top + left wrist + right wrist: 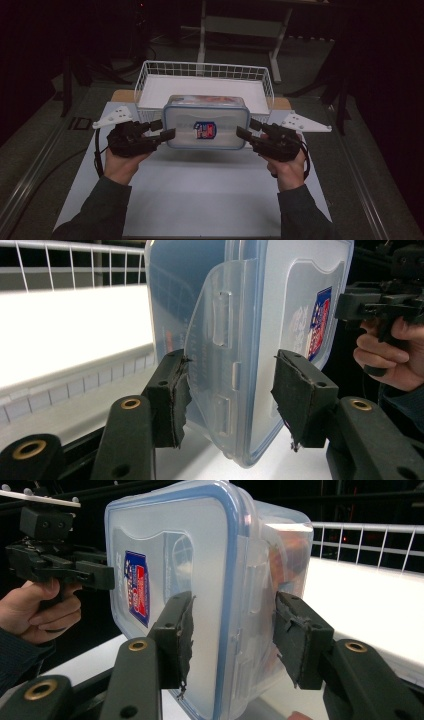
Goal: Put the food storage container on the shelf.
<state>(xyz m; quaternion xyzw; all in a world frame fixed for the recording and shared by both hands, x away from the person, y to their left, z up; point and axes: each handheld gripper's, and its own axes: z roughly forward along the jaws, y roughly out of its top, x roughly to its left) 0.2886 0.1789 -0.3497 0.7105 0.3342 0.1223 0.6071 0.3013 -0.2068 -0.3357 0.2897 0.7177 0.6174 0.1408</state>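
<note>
A clear plastic container [205, 112] with a blue-rimmed lid and a blue-and-red sticker [205, 130] hangs above the white table mat, tilted with its lid towards me. My left gripper [165, 129] is shut on its left end, one pad on the latch flap and the other on the lid [230, 390]. At the opposite end my right gripper [248, 128] clamps it the same way, its pads on lid and base [232, 630]. Something orange-red [287, 550] shows dimly through the wall.
A white wire basket [205, 64] stands just behind the container, its floor bare. The white mat [200, 190] stretches below and in front. Dark floor and a table frame [240, 25] lie beyond.
</note>
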